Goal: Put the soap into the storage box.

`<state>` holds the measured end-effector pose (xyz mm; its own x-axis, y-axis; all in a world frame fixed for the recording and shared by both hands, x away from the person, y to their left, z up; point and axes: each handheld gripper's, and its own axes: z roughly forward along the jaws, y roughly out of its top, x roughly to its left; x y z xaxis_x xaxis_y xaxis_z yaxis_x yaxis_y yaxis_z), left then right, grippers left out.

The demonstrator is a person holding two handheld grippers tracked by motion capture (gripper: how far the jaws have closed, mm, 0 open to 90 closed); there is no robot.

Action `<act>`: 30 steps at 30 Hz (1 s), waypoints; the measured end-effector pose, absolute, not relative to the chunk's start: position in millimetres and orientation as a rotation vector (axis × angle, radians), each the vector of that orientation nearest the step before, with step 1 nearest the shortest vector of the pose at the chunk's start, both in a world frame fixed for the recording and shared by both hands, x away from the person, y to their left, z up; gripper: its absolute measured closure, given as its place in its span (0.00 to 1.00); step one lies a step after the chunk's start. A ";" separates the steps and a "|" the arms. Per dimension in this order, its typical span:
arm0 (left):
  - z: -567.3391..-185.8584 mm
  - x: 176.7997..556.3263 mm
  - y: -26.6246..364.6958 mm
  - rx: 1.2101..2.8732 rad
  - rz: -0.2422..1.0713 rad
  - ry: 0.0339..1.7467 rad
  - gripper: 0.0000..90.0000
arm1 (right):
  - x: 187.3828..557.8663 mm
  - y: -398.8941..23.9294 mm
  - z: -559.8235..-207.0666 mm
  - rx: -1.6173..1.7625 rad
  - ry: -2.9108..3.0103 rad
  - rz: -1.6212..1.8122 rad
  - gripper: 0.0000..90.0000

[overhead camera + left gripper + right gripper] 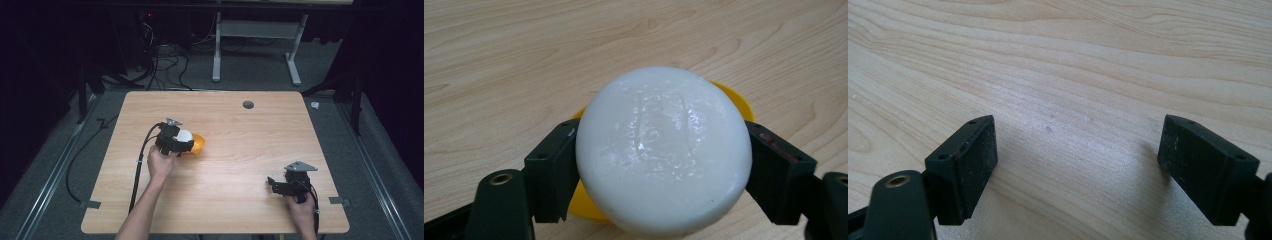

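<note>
Where the high view looks down, the wooden table (220,165) is the biggest thing, a pale rectangular top with a flowing grain and a small round dark hole (248,104) toward twelve o'clock. Next in size is the orange bowl (199,144), shallow and smooth like plastic, sitting left of the table's centre, at about ten o'clock. Its yellow-orange rim (736,97) peeks out behind and below the white ball (663,150) in the left gripper view. That ball is round, glossy and slightly dimpled, with a waxy sheen; it sits over the bowl, though whether it rests inside or hangs just above cannot be told. The left gripper (663,165) has its black, blocky jaws pressed against both sides of the ball, clamping it. The right gripper (1078,165), held at about five o'clock on the table in the high view (287,185), has its jaws spread wide with nothing between them, bare wood showing beneath.
</note>
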<state>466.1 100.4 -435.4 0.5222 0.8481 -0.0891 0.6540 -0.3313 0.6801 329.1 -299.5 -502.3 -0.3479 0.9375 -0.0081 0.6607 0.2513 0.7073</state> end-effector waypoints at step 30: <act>-457.6 477.9 87.7 2.142 0.399 1.272 0.27 | 329.0 -299.3 -502.3 1.455 2.097 0.860 0.19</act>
